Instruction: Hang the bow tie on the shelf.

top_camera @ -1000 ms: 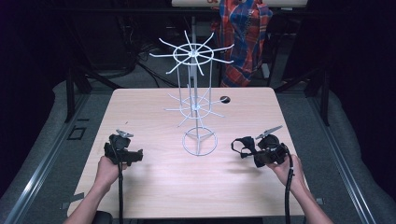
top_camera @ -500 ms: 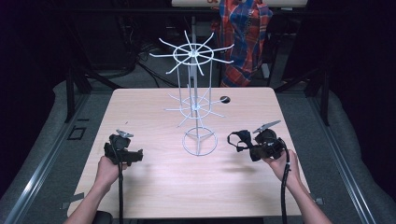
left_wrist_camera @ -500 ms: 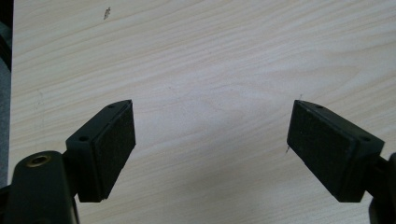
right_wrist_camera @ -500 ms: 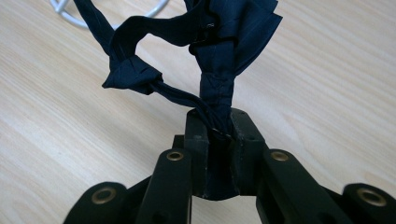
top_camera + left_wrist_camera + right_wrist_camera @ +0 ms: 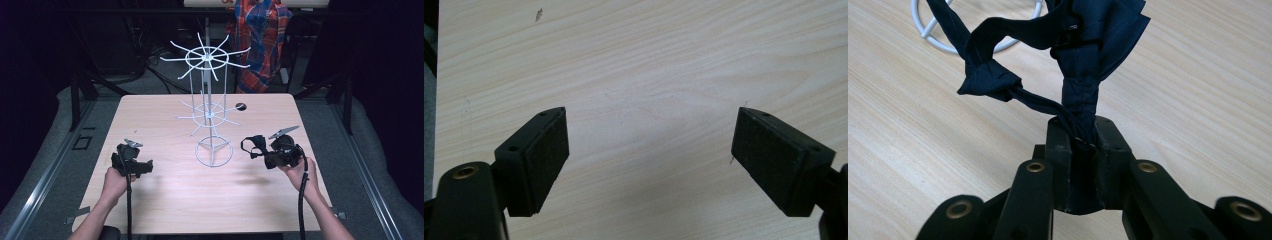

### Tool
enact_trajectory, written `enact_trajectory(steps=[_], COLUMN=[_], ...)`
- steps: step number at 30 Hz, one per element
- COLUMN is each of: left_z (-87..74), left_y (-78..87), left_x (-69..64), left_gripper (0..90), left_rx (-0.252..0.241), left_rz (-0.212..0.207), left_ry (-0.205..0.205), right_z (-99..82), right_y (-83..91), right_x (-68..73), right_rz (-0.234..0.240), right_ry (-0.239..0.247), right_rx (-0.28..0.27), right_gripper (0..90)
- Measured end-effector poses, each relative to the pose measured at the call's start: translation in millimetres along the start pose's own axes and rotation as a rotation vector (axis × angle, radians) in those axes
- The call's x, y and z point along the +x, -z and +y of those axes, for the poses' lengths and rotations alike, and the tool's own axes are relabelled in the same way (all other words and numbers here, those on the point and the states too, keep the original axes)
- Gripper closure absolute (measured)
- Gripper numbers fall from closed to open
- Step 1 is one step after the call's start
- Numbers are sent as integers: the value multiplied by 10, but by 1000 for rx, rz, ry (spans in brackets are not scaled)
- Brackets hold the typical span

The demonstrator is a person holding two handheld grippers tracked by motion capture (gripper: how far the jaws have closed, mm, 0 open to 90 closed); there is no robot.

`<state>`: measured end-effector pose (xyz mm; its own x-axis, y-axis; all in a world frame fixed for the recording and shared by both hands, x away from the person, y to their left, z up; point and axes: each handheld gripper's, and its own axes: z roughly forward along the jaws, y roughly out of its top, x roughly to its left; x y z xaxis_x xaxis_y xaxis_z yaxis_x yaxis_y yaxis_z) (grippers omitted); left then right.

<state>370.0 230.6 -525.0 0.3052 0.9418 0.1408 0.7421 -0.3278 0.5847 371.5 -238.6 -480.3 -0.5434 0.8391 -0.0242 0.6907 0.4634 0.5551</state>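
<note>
right gripper view | right hand-held gripper (image 5: pixel 1082 145) clenched on dark cloth (image 5: pixel 1083 60), top cut off | left hand-held gripper (image 5: pixel 649 150) released

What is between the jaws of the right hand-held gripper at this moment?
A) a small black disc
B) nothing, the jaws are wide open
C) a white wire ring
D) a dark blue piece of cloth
D: in the right gripper view the jaws of the right hand-held gripper are closed on a dark blue piece of cloth, which rises above the table.

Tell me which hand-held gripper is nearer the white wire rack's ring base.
Right. The right hand-held gripper, shut on a dark cloth strap, sits just right of the ring base; the left hand-held gripper lies farther off on its left.
</note>
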Motion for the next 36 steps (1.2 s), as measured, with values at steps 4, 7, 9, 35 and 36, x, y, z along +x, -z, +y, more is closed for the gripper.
enact_trajectory(steps=[4, 7, 9, 35, 36], left_z=[4, 6, 8, 8, 8], left_y=[0, -3, -2, -8, -8], left_x=[-6, -5, -6, -15, -15], left_gripper=[155, 156, 156, 156, 156], left_rx=[0, 3, 4, 5, 5], left_rz=[0, 0, -2, -7, -7], left_ry=[-2, -2, -3, 3, 3], right_z=[10, 20, 26, 102, 102], right_y=[40, 69, 87, 294, 294], right_x=[0, 10, 18, 59, 59], right_rz=[2, 6, 9, 16, 16], right_ry=[5, 4, 3, 12, 12], right_rx=[-8, -20, -26, -94, -94], right_gripper=[791, 791, 791, 791, 791])
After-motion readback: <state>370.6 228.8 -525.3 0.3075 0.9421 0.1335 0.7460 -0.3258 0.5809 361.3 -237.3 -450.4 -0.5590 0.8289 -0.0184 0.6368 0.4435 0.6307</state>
